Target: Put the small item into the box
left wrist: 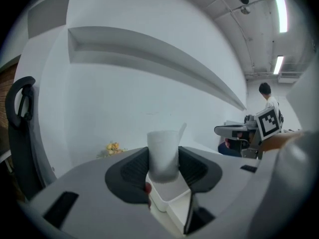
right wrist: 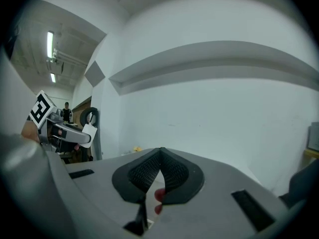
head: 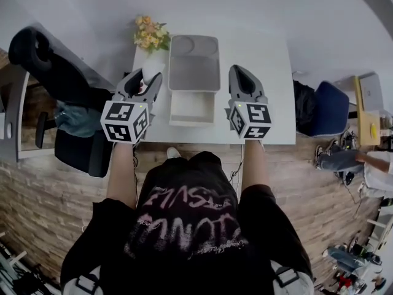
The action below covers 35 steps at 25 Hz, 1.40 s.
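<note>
Your left gripper (head: 147, 78) clasps the small white cup (left wrist: 163, 151) just left of the open white box (head: 192, 122), your right gripper (head: 241, 74) is clenched empty to its right; release early and the cup likely lands outside the box.

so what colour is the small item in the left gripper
White, slightly frosted. The small item shows best in the left gripper view.

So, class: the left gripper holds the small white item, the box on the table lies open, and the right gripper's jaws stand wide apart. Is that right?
Not quite. The right gripper has its jaws closed together with nothing between them, as the right gripper view shows. The rest stands: the left gripper holds the small white item, and the box on the table lies open.
</note>
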Motion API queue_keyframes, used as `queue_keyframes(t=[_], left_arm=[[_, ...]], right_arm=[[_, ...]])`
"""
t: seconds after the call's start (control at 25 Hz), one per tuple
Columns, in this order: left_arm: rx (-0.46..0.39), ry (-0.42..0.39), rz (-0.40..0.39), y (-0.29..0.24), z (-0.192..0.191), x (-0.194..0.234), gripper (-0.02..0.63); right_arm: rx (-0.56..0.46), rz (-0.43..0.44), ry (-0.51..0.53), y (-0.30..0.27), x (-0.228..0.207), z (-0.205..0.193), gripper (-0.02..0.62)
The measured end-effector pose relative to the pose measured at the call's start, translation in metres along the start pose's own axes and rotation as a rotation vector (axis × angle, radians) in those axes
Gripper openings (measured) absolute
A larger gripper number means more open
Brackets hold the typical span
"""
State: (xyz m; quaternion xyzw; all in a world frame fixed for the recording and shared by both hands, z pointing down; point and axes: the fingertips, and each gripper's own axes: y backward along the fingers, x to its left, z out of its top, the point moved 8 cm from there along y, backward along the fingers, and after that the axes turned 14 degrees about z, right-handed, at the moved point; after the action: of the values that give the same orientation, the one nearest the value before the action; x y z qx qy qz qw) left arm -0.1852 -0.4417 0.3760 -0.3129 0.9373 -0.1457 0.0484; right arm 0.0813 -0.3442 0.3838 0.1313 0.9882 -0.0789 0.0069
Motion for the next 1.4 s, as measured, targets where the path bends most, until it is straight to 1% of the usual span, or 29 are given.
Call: queue_keyframes(t=[0.28,0.4,0.84,1.16,1.4], left_arm=[[-0.003,-0.007,-0.049,-0.015,0.008,-0.013,0.179],[-0.002,-0.015,-0.056,-0.018,0.011,-0.023,0.179],[-0.004,-0.028,0.003,-0.019,0.021,-0.048,0.179],[0.039,-0.046,0.016,-0.02,0.011,-0.064,0.179],[0.119,-0.056,-0.002,-0.026,-0.007,-0.077,0.181]], right_arm=[[-0.002,-0.047,-0.015,0.01,-0.01,0.002,0.011],[-0.004,-0.052,-0.02,0.015,-0.019,0.003,0.011],[-0.041,0.006,-0.029,0.018,-0.045,0.005,0.011],[-0.045,0.025,-0.042,0.022,-0.054,-0.003,0.011],[-0.042,0.025,-0.043,0.028,-0.057,-0.007,0.011]])
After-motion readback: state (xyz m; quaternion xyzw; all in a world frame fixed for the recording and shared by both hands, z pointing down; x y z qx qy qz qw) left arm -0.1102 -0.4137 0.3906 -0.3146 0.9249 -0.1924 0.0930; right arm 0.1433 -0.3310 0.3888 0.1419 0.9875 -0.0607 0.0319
